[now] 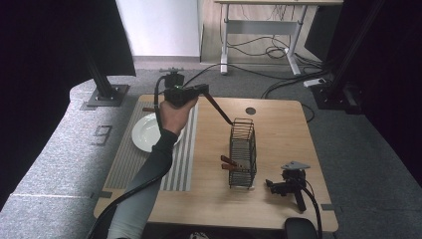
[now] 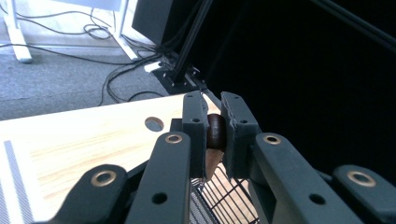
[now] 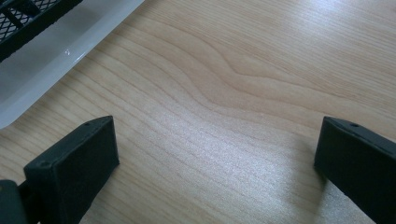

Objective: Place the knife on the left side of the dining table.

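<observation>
- My left gripper [image 2: 214,135] is up in the air, above the far end of the rack [image 1: 243,152].
- Its jaws are nearly shut and pinch a small brown stick [image 2: 215,132] between them.
- The stick's point hangs down over the rack's wires.
- My left hand [image 1: 174,112] is above the plate [image 1: 145,132] and striped mat [image 1: 185,164].
- My right gripper [image 1: 291,184] lies on the table [image 3: 243,93] at about 3 o'clock from the rack's near end.
- Its jaws are wide apart and hold nothing.
- More brown sticks [image 1: 230,163] poke out of the rack at 9 o'clock.
</observation>
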